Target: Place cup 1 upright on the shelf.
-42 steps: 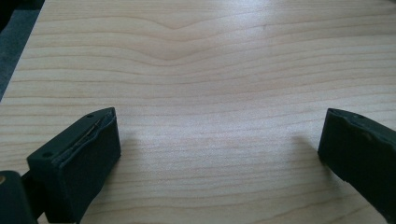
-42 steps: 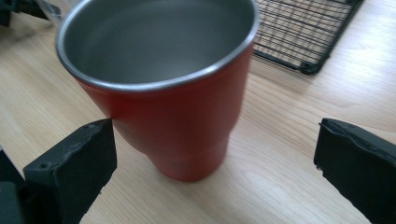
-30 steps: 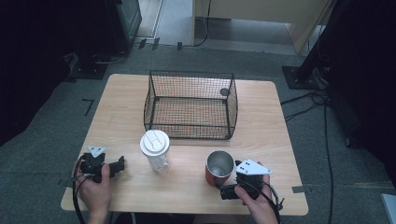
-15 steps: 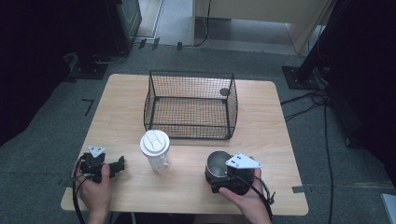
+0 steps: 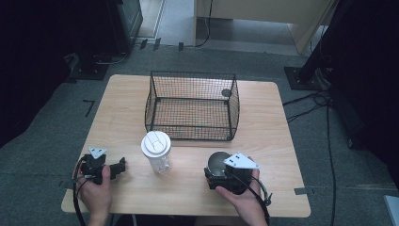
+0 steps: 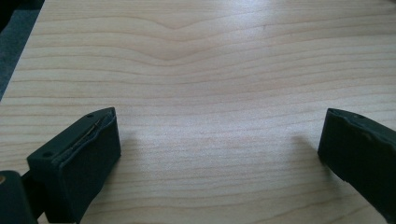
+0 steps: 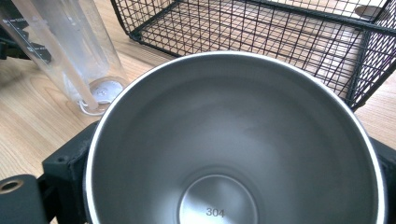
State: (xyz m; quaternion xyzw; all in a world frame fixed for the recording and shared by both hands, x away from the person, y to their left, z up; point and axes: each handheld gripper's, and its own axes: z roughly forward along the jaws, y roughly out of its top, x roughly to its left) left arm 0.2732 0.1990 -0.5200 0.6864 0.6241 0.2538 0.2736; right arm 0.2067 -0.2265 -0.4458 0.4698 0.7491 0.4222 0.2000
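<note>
My left gripper [image 5: 115,168] rests at the table's [image 5: 282,141] near-left edge, jaws spread wide over bare wood. Right of it stands a clear lidded tumbler [image 5: 157,151]. My right gripper [image 5: 217,178] straddles the steel cup [image 7: 233,140] before the wire basket [image 5: 192,106]; I can't tell whether it is clamped. The cup looks rigid, light and slick, so I'd pinch its outer wall.

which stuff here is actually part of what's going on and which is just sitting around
In play: steel cup, set between the right tool's jaws; wire basket just beyond it, a likely destination, though that's a guess.

Lying about: clear lidded tumbler, untouched; left tool, open over bare table.
</note>
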